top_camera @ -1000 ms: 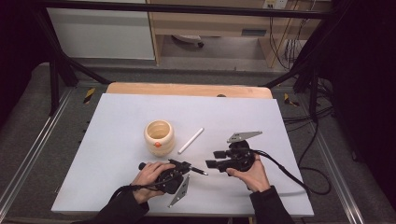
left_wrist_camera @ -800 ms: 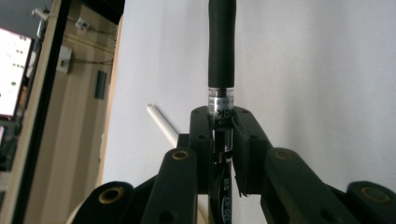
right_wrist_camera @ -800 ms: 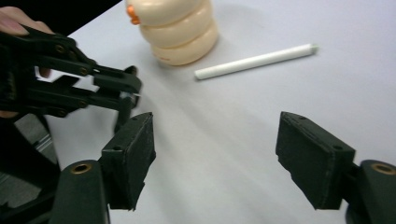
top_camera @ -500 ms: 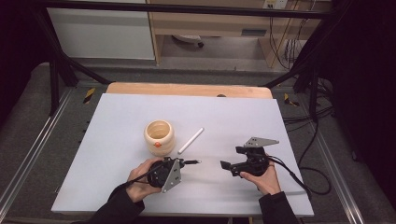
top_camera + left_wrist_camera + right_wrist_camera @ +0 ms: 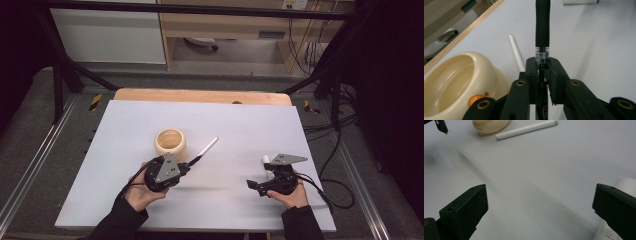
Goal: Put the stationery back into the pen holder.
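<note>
Nearest, the right hand-held gripper (image 5: 256, 185) rests low on the worktop (image 5: 240, 125), its jaws having just opened wide with nothing between them; a white cap (image 5: 267, 160) lies just beside it. The left hand-held gripper (image 5: 186, 165) clamps a black pen (image 5: 542, 27), apparently uncapped. Beyond lie a white stick (image 5: 209, 146) and a cream cup (image 5: 170, 142), where the pen probably goes next.

Bowl (image 5: 170, 143) and white stick (image 5: 207, 148) block table centre; right half open.
</note>
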`<state>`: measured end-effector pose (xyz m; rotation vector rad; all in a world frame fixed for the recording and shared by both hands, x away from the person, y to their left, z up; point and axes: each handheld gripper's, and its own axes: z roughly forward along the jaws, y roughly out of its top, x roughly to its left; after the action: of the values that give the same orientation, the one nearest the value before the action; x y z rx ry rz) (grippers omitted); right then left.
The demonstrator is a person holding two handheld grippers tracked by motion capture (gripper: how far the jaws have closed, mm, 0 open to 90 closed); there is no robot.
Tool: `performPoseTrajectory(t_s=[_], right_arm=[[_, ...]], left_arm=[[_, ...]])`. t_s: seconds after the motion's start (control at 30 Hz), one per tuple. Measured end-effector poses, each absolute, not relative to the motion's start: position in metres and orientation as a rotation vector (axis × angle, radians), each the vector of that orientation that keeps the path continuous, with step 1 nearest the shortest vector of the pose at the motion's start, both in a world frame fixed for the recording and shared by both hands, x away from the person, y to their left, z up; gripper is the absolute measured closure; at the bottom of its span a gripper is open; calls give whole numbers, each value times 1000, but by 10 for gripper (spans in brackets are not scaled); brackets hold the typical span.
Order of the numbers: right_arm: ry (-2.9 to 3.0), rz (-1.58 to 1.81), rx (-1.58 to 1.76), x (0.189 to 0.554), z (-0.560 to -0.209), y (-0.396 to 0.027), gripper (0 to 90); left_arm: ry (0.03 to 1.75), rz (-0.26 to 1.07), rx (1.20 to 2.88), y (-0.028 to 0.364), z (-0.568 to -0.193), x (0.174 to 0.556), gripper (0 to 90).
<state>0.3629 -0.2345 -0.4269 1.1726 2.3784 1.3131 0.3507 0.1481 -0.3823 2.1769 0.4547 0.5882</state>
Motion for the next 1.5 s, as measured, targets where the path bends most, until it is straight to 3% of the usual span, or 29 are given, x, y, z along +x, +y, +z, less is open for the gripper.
performPoseTrajectory(t_s=[0.5,1.5], right_arm=[[2354,1313,1183,358,-432,-255,8],[2362,1308,1186,359,-433,-256,10]], left_arm=[[668,473,1990,179,-344,366,789],[834,517,1807,184,-321,425,789]])
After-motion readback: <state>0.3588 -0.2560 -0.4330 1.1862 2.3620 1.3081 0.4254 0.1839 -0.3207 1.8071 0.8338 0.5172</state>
